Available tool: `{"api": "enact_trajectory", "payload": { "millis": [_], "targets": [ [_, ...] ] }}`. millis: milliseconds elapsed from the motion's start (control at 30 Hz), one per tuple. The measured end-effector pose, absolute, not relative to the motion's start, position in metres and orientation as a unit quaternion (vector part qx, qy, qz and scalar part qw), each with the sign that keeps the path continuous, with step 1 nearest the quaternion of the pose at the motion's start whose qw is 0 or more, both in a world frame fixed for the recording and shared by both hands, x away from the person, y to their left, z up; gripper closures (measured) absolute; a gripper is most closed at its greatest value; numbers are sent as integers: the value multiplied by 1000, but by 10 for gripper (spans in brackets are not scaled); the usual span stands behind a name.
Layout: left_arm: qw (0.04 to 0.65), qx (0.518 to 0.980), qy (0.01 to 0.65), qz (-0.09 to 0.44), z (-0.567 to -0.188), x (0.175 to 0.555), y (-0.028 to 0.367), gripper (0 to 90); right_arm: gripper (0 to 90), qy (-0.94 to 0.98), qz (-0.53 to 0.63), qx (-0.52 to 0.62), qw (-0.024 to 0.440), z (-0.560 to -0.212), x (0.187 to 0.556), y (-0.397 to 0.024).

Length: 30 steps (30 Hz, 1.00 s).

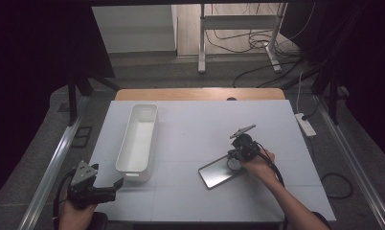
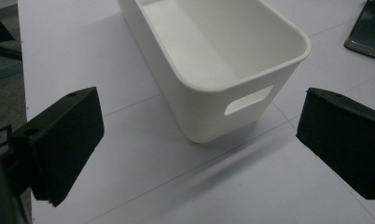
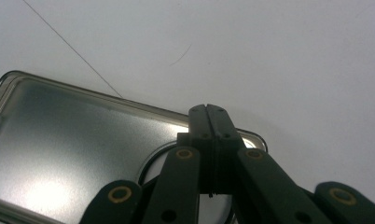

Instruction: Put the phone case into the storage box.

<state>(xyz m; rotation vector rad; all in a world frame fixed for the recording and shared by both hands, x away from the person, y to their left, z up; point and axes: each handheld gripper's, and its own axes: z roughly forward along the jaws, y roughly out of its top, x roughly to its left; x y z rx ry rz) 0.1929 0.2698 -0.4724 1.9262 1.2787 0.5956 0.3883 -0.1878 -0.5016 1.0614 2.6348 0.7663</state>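
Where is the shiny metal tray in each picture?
High view: metal tray lies right of centre on the table, under the right gripper.
Left gripper view: its corner peeks in at top right.
Right gripper view: lower left, under the shut jaws.
Shared landmark: white table.

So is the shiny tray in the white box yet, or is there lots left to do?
Not yet. The white bin looks empty, so nothing looks finished. In hand: the right hand-held gripper has its jaws shut at the edge of the metal tray, which lies flat on the table; whether they pinch the rim is hard to tell. The left hand-held gripper waits open near the bin. Probably left: lifting the tray and putting it in.
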Motion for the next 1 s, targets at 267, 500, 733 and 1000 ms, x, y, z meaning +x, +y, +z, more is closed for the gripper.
{"api": "enact_trajectory", "payload": {
  "millis": [267, 500, 733, 1000],
  "targets": [
    [367, 750, 499, 231, -472, 193, 270, 16, 897, 890, 266, 359, 97, -503, 394, -181],
    [368, 750, 499, 231, -472, 193, 270, 16, 897, 891, 269, 354, 97, -504, 399, -173],
    [368, 750, 499, 232, -472, 193, 270, 16, 897, 891, 275, 349, 93, -505, 404, -162],
    [369, 749, 499, 232, -472, 193, 270, 16, 897, 892, 281, 342, 88, -507, 409, -150]
  ]
}}
